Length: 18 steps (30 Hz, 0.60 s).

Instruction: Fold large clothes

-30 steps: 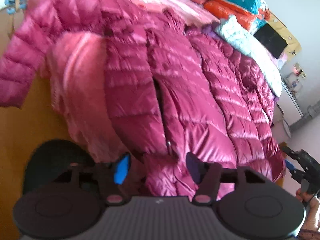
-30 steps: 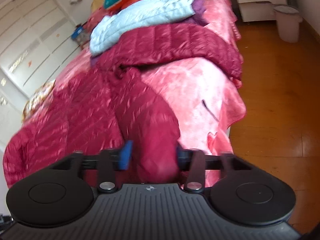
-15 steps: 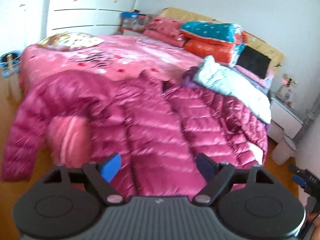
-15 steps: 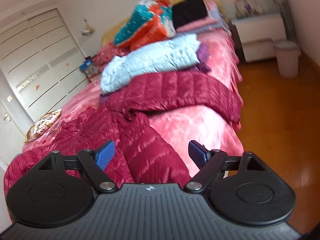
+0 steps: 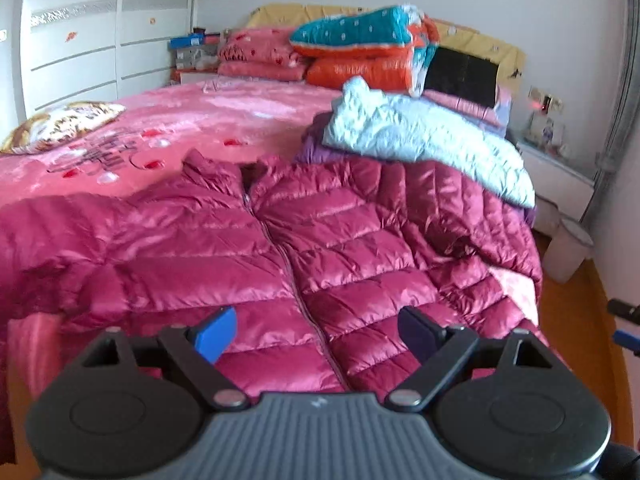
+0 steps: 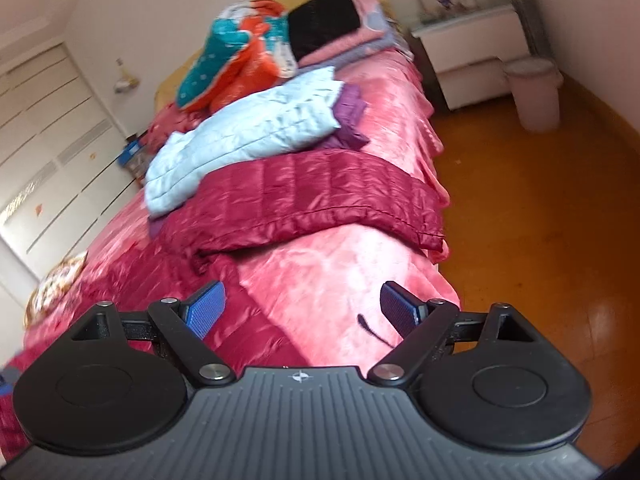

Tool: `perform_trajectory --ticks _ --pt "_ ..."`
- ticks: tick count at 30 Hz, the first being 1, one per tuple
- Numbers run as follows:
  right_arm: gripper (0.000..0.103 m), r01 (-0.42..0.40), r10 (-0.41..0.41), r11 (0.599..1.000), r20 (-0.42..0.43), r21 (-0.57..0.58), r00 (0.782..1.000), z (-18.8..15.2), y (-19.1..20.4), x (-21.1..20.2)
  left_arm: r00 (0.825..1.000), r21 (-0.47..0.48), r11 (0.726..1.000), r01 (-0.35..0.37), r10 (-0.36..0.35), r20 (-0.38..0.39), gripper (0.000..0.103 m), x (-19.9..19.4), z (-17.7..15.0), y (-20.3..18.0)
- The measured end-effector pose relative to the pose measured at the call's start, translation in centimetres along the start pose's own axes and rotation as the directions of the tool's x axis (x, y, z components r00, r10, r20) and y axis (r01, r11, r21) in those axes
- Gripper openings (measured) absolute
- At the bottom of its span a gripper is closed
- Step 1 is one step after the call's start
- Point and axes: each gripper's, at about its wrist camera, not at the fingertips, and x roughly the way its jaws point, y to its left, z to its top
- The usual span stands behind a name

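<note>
A dark pink quilted down jacket (image 5: 280, 248) lies spread front-up across the foot of the bed, zipped, collar toward the headboard, sleeves out to both sides. My left gripper (image 5: 316, 334) is open and empty, just above the jacket's hem near the zipper. My right gripper (image 6: 304, 312) is open and empty above the bed's right edge, with the jacket's body (image 6: 240, 324) under its left finger. The jacket's right sleeve (image 6: 312, 204) lies across the bed beyond it.
The bed has a pink cover (image 5: 192, 120). A light blue jacket (image 5: 424, 136) on purple clothes, stacked quilts (image 5: 360, 52) and pillows lie toward the headboard. A white nightstand (image 6: 472, 52) and bin (image 6: 532, 92) stand on the orange floor (image 6: 540, 240). A white wardrobe (image 5: 100, 32) is left.
Both grippers opened and let go of the jacket's hem, then drew back and tilted up. The jacket now lies flat on the bed.
</note>
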Motion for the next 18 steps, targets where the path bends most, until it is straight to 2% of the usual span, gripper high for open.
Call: perform_trajectory --ticks 5,8,12,18 --pt "0.103 -0.04 0.043 0.985 -0.014 0.168 0.999 1.2 -2.2 3.0 0.997 -0.021 0.999 -0.023 0.022 -0.068 0.088 3.7 -0.2 -0.5" --pt "0.103 -0.07 0.076 0.961 -0.014 0.267 0.997 1.8 -3.0 4.7 0.997 -0.034 0.999 -0.018 0.015 -0.079 0.088 3.9 0.3 -0.5" --pt "0.103 -0.109 0.104 0.94 0.031 0.322 0.994 2.6 -3.4 4.4 0.998 -0.084 0.996 -0.01 0.004 -0.067 0.088 2.3 2.5 -0.5" --pt "0.103 -0.183 0.132 0.878 0.145 0.442 0.981 5.6 -4.9 1.2 0.998 -0.11 0.992 0.056 -0.054 0.019 0.088 -2.5 6.6 -2.6"
